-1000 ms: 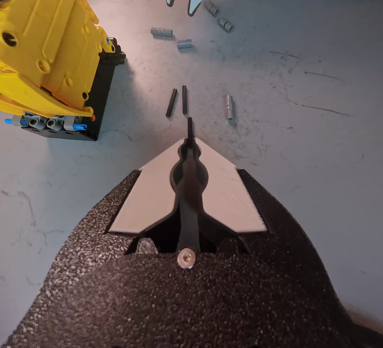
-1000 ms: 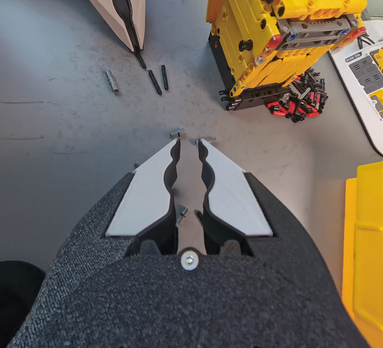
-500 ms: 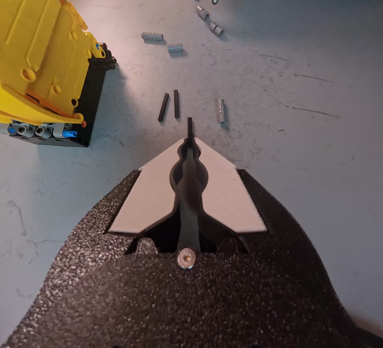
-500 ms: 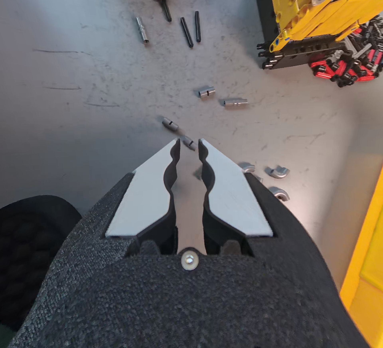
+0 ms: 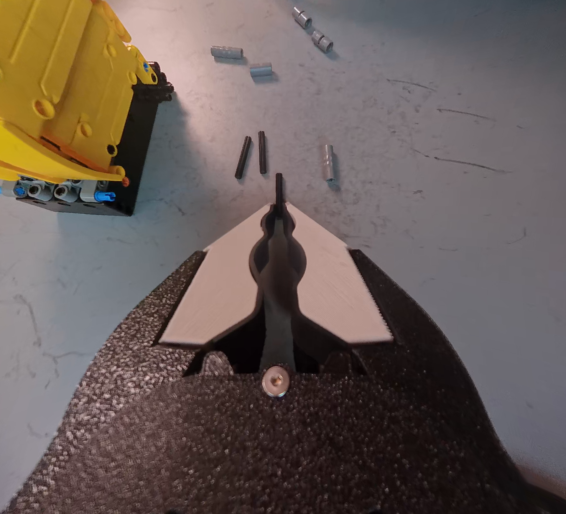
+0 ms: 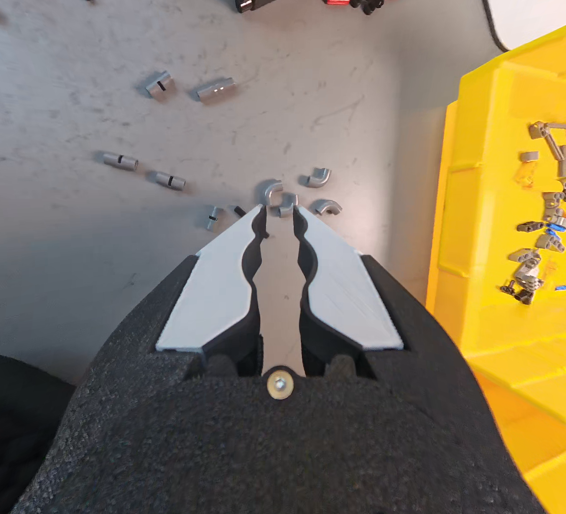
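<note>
A thin black pin [image 5: 278, 189] is pinched at the tips of the left gripper [image 5: 278, 208], two loose black pins [image 5: 253, 156] lying just beyond on the grey table [image 5: 428, 193]. The right gripper [image 6: 278, 211] is spread a bit, grey elbow pieces [image 6: 277, 197] right off its tips, a yellow bin [image 6: 490, 223] alongside.

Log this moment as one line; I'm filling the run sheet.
left hand-held gripper: shut on black pin | right hand-held gripper: open, over grey elbow pieces | yellow bin: right
</note>
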The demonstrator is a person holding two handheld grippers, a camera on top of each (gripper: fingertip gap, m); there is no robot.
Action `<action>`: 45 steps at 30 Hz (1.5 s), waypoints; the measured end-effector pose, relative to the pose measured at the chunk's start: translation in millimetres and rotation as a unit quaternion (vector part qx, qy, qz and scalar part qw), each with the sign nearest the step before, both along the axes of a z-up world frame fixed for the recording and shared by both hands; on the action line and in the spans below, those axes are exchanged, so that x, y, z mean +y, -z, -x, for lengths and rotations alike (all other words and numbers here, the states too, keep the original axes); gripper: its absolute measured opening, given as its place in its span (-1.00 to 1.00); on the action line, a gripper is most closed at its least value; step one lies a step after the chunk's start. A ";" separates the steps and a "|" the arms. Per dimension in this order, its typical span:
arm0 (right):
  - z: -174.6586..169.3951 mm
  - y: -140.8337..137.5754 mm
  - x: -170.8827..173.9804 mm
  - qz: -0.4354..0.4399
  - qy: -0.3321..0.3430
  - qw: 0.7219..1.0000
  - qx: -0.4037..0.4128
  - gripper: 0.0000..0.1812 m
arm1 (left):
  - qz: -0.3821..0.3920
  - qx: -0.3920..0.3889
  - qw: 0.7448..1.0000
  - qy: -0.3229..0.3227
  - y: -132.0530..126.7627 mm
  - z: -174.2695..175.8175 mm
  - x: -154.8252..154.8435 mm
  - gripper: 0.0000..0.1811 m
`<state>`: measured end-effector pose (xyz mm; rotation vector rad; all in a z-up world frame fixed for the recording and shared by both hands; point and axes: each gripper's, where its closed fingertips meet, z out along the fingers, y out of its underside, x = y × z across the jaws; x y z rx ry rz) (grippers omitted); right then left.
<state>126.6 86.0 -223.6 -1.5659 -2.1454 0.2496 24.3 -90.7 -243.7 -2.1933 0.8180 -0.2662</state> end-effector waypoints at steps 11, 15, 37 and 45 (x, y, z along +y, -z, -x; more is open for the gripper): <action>13.1 18.0 -6.8 0.055 0.000 0.998 0.005 -0.92 | 0.000 0.002 1.000 0.000 -0.1 -0.3 -0.3 -0.96; 31.8 3.4 -47.1 0.059 -0.121 0.989 0.068 -0.92 | -0.003 -0.005 1.000 0.002 -2.4 -1.9 -0.1 -0.97; 71.5 -19.1 -203.7 0.134 -0.324 0.924 0.151 -0.82 | -0.012 -0.091 0.996 0.023 -32.9 -11.2 -8.9 -0.97; 81.0 -25.4 -189.1 0.041 -0.353 0.904 0.235 -0.84 | 0.002 -0.145 0.989 0.040 -37.8 -21.0 -11.8 -0.97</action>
